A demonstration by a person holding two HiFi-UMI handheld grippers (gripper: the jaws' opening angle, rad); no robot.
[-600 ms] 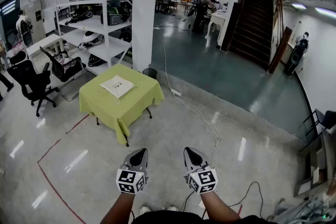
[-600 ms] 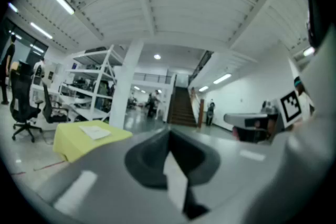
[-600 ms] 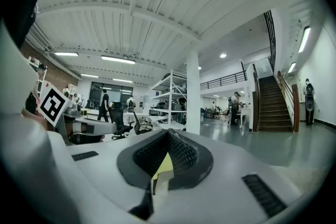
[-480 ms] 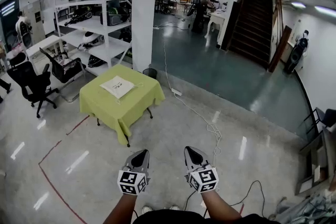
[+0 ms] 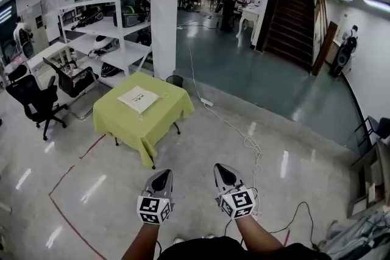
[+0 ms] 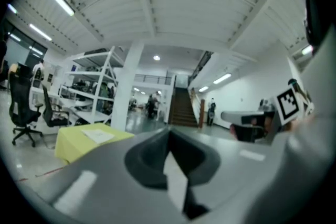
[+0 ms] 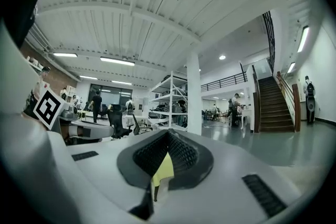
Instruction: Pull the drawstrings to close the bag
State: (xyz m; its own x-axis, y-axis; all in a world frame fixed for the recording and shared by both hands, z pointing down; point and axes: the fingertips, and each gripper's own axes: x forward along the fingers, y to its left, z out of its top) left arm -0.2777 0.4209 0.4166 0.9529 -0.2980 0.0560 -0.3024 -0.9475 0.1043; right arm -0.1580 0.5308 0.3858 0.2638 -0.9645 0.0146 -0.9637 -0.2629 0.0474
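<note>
A white drawstring bag (image 5: 139, 98) lies flat on a small table under a yellow-green cloth (image 5: 148, 127), several steps ahead and to the left in the head view. The left gripper view shows the same bag (image 6: 98, 135) and table (image 6: 76, 145) far off at the left. Both grippers are held level at waist height, well short of the table. My left gripper (image 5: 162, 175) is shut, its jaws meeting at the tip (image 6: 169, 132) with nothing between them. My right gripper (image 5: 222, 169) is likewise shut and empty (image 7: 168, 135).
A white column (image 5: 166, 15) and loaded white shelves (image 5: 109, 21) stand behind the table, with a small bin (image 5: 175, 81) beside the column. Black office chairs (image 5: 35, 100) are at the left. White and black cables (image 5: 247, 143) trail over the floor at the right. Stairs (image 5: 294, 15) rise at the back.
The whole view has shifted a little forward and the table sits slightly nearer. Both grippers stay shut and side by side.
</note>
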